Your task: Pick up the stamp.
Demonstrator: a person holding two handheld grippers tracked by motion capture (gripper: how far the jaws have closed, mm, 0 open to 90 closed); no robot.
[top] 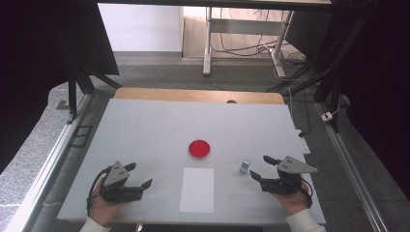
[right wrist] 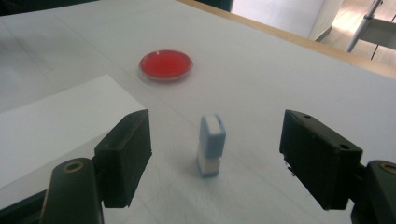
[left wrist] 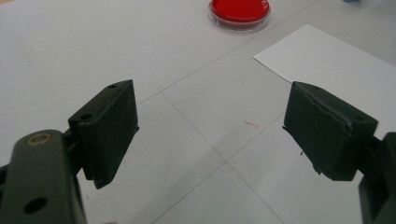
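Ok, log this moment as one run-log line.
right tool: open, small blue-and-white upright block ahead between its jaws, untouched | left tool: open, over bare table | round red dish: beyond white paper sheet

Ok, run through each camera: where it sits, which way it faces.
High view: above the near edge, facing forward and down on the table; both hands, left gripper and right gripper show.
Left gripper view: rides the left gripper, facing the red dish.
Right gripper view: rides the right gripper, facing the small blue-capped bottle.
All views share the dish and white paper sheet.
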